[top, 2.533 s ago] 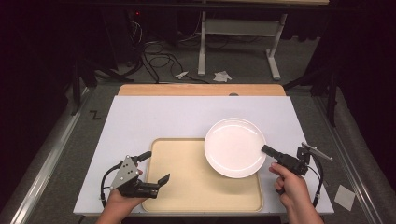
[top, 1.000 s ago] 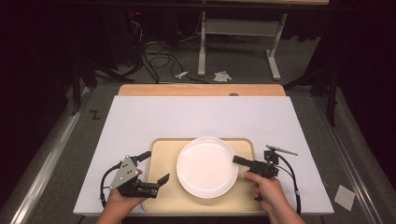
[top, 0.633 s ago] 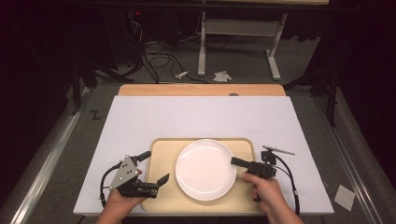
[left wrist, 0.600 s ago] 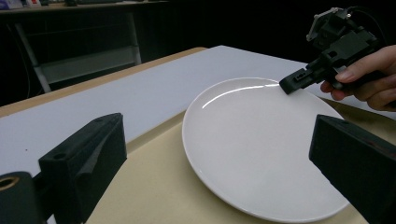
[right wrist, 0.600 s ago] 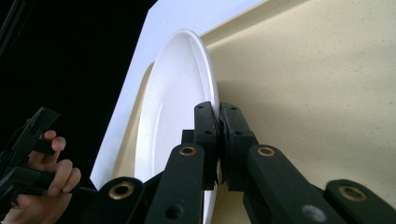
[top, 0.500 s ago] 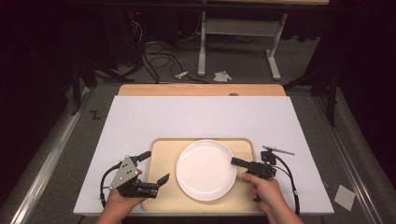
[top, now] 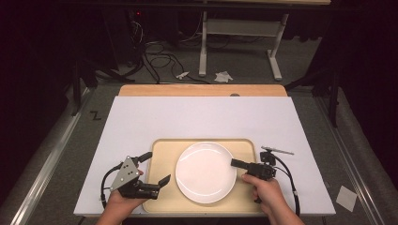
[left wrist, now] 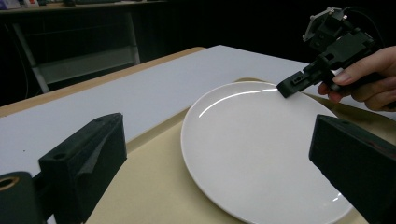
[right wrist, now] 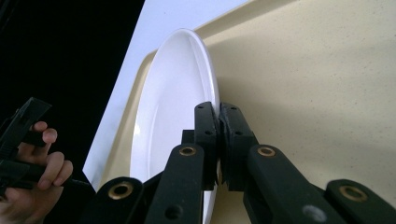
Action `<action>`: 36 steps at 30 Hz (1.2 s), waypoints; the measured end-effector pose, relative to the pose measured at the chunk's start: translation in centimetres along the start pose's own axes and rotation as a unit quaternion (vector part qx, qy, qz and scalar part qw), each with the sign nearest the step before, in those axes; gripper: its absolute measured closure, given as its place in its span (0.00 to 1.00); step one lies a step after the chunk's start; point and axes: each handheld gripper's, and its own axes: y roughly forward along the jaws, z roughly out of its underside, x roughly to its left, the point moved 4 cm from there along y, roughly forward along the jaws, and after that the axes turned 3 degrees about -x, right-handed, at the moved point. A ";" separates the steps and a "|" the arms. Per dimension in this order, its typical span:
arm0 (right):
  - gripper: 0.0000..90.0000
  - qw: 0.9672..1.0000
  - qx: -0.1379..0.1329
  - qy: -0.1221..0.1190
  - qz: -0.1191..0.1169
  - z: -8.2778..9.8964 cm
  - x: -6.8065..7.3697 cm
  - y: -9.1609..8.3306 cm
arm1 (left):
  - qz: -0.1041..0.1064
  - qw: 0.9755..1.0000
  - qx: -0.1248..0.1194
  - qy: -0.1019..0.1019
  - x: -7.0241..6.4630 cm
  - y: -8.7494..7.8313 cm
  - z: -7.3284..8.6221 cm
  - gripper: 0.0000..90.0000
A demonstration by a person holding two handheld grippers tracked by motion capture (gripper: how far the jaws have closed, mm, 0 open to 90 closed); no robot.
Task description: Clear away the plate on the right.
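Plate (top: 205, 172) rim sits pinched between the right gripper's (top: 234, 163) fingers (right wrist: 205, 135) over the tray (top: 162, 149); tilting could slip it free. Left gripper (top: 157, 169) fingers gape wide, empty.

Black two-jaw tool (top: 240, 163) with brass-ringed screw holes.

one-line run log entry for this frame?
right tool: shut on plate rim | plate: on tray | left tool: open, beside plate
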 end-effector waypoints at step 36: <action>0.94 0.997 0.035 -0.020 0.066 0.1 -1.0 0.5 | 0.004 1.000 0.002 0.002 0.0 0.0 0.0 0.05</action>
